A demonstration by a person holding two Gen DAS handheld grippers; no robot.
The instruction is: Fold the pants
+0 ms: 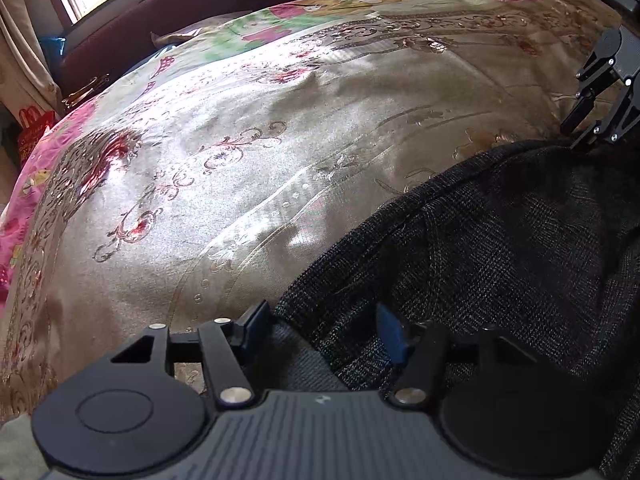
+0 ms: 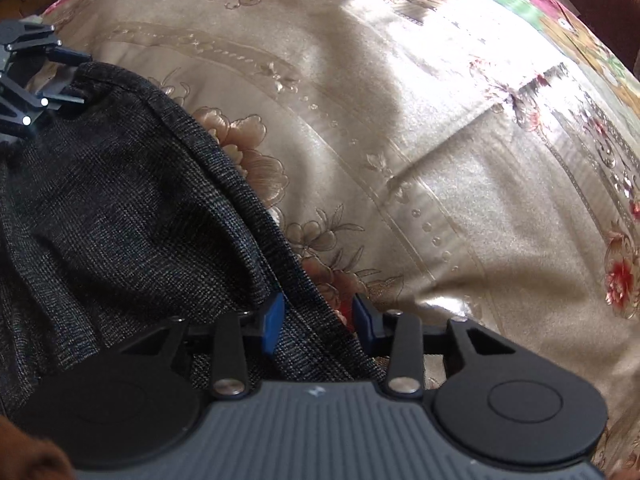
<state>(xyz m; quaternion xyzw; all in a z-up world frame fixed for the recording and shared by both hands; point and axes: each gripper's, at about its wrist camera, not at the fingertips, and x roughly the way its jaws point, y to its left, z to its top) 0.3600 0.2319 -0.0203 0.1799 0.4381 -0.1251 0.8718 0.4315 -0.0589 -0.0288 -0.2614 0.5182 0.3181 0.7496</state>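
Partly cropped pants (image 1: 500, 248) — hem (shadowed), legs unseen

The right gripper (image 2: 318, 322) is straddling the dark pants' (image 2: 120, 208) edge, its blue fingers (image 2: 273, 322) parted around the fabric. Beyond the pants, the left gripper (image 2: 60, 80) is meeting their far corner. A floral bedspread (image 2: 460, 168) is lying beside the pants.

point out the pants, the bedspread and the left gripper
pants (image 1: 500, 240), left wrist view, dark weave at mid cloth
bedspread (image 2: 460, 180), right wrist view, bare beige satin
left gripper (image 1: 324, 326), left wrist view, between its blue pads
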